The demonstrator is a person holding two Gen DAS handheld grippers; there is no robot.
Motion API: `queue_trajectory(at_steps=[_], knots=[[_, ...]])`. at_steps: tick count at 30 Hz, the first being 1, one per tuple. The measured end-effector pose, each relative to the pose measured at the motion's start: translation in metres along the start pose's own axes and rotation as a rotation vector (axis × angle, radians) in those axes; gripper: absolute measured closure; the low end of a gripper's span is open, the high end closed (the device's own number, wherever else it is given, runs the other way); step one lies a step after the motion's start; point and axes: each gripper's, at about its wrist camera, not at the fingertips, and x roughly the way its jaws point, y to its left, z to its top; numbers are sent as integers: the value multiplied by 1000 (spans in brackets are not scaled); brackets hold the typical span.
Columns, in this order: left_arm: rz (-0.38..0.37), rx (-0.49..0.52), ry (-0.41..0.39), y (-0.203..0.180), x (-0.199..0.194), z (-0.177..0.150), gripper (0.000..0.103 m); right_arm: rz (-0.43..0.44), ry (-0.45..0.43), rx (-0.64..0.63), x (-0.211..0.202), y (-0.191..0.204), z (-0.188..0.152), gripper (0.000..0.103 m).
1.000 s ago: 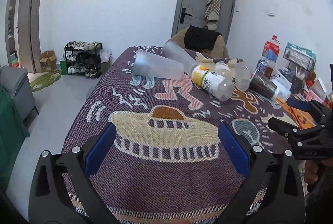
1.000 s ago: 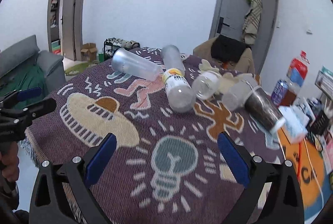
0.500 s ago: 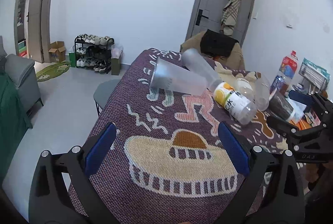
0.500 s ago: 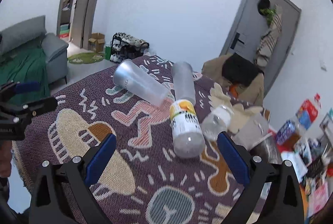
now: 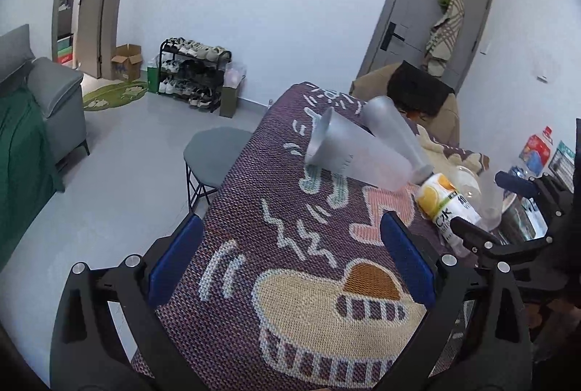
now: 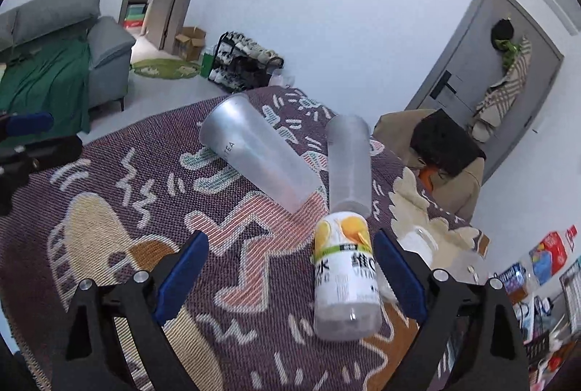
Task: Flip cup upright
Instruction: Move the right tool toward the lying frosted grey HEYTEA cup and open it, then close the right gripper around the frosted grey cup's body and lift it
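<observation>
Two frosted plastic cups lie on their sides on the bench, which is covered with a purple knitted cloth (image 6: 254, 282) bearing cartoon figures. The nearer frosted cup (image 6: 256, 160), printed "TEA", points its mouth toward the far left edge of the bench; its base end lies just beside the second frosted cup (image 6: 348, 166). At that second cup's near end lies a yellow-labelled drink bottle (image 6: 343, 278), also on its side.

The right hand-held gripper (image 6: 290, 276) hangs above the cloth with its blue-padded jaws spread wide — nothing between them. The bottle sits just inside its right finger, and the "TEA" cup lies ahead and slightly left, apart from both pads.

The left hand-held gripper (image 5: 290, 260) is likewise wide and empty, with the "TEA" cup (image 5: 357, 155) well ahead of it, toward the right.
</observation>
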Motion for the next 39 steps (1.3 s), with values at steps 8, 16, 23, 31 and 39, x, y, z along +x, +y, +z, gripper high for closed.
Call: queue_trajectory(at_steps=[8, 16, 23, 31, 39], knots=[[16, -72, 19, 20, 22, 9, 6, 9, 73, -157, 50, -2, 19, 16], [24, -138, 27, 40, 38, 12, 6, 52, 128, -346, 93, 12, 47, 21], [28, -189, -4, 58, 36, 13, 6, 32, 154, -512, 122, 45, 68, 19], [46, -243, -2, 75, 43, 16, 6, -12, 207, -572, 156, 71, 69, 23], [27, -215, -21, 66, 24, 18, 6, -46, 201, -382, 133, 70, 71, 37]])
